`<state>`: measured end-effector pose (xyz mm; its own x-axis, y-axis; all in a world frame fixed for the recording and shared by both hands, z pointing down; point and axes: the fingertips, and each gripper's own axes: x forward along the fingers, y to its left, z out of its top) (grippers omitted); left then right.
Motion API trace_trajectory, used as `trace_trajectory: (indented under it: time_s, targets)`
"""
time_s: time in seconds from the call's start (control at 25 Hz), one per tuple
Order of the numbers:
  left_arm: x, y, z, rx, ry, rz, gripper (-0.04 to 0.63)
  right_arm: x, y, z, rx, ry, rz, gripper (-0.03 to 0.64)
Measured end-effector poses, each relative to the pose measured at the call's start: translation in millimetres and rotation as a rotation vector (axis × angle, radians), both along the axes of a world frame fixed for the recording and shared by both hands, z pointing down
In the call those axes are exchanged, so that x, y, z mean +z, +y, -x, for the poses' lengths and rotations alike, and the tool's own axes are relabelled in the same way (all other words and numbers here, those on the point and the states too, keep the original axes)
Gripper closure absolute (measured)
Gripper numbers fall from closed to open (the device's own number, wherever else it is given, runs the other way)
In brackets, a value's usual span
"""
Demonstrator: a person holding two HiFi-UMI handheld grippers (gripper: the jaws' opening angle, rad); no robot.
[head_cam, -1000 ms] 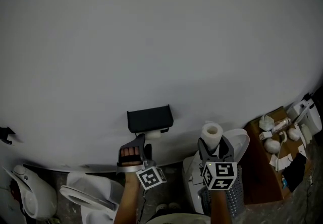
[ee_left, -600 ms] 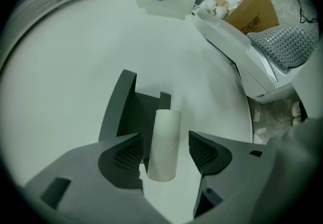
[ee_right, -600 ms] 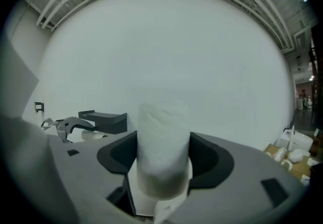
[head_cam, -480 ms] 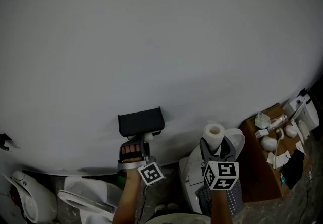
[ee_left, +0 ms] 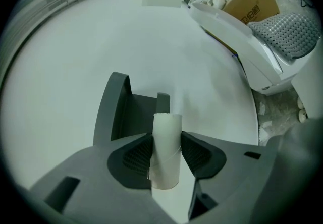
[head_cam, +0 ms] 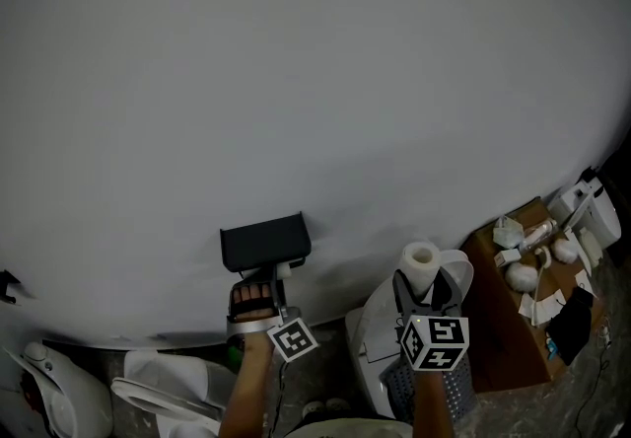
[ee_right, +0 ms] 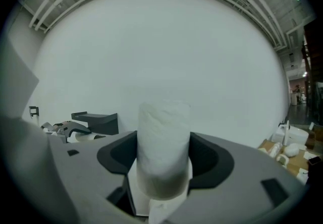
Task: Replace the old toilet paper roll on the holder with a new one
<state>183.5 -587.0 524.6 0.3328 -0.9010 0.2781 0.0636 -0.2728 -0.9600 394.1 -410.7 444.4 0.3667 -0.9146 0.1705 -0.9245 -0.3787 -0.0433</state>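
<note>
- Tube [ee_left: 166, 155], old, bare: at holder [ee_left: 117, 113] on wall, between jaws of left gripper [ee_left: 165, 140], which have just been closing and now press both its sides.
- Roll [ee_right: 164, 137], new: upright, clamped in right gripper [ee_right: 164, 161], well right of holder.

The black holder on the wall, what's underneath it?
Under the holder sits a thin, nearly bare old roll. It stands in the left gripper, whose jaws have just been closing and now press both its sides. The roll itself hides how it hangs there.
</note>
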Motion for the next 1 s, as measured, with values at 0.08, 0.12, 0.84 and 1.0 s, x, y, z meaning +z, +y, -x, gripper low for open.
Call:
trace_trajectory:
  time_s: [0.08, 0.12, 0.84, 1.0]
  targets:
    - [0, -1, -2, -0.008, 0.007, 0.013, 0.416, 1, 2, -3, 0.005, 0.000, 0.003, 0.325]
    - [1, -1, -3, -0.011, 0.012, 0.020, 0.417, 1, 4, -4, 0.009, 0.000, 0.004, 0.325]
    - [-9, 48, -115, 0.220, 0.090, 0.038, 0.422, 6, 76, -60, 0.187, 0.016, 0.035, 0.325]
    - [-19, 71, -138, 0.286, 0.172, 0.085, 0.422, 4, 90, -66, 0.216, 0.020, 0.034, 0.325]
